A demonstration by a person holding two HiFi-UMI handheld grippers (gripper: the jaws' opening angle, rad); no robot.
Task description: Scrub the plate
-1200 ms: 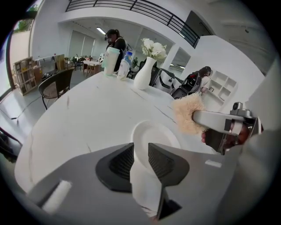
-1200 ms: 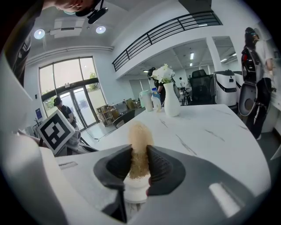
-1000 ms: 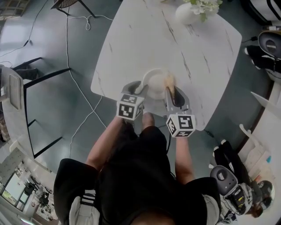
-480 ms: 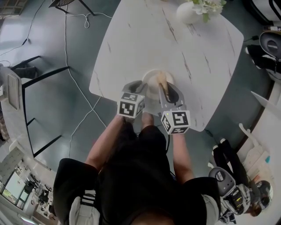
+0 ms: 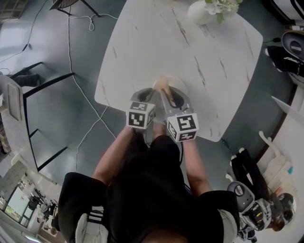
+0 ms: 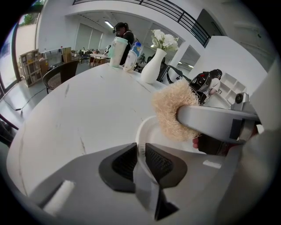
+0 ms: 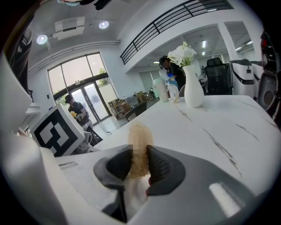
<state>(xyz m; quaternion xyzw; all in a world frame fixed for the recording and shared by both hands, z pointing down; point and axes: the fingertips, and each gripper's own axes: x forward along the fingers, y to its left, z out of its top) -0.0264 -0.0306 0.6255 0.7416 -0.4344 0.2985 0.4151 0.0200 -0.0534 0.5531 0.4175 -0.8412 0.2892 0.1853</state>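
Note:
A white plate [image 6: 146,130] lies at the near edge of the marble table [image 5: 156,42]; in the head view the grippers cover most of it. My left gripper [image 6: 141,159] has the plate's near rim between its jaws, which are closing, and the pads touch the rim. My right gripper [image 7: 139,165] is shut on a tan fibre scrubber [image 7: 139,141]. The scrubber [image 6: 172,110] hangs over the plate's right part, just right of the left gripper [image 5: 151,96]. In the head view the right gripper [image 5: 166,94] sits close beside the left one.
A white vase with white flowers [image 5: 205,11] stands at the table's far side, with a cup and a bottle [image 6: 119,52] beyond it. The table's near edge runs just under the grippers. Cables lie on the floor at the left [image 5: 88,99]. Chairs and bags stand at the right.
The right gripper has swung left with the scrubber, from the plate's right side to its middle, close to the left gripper. The left gripper has stayed at the plate's near rim.

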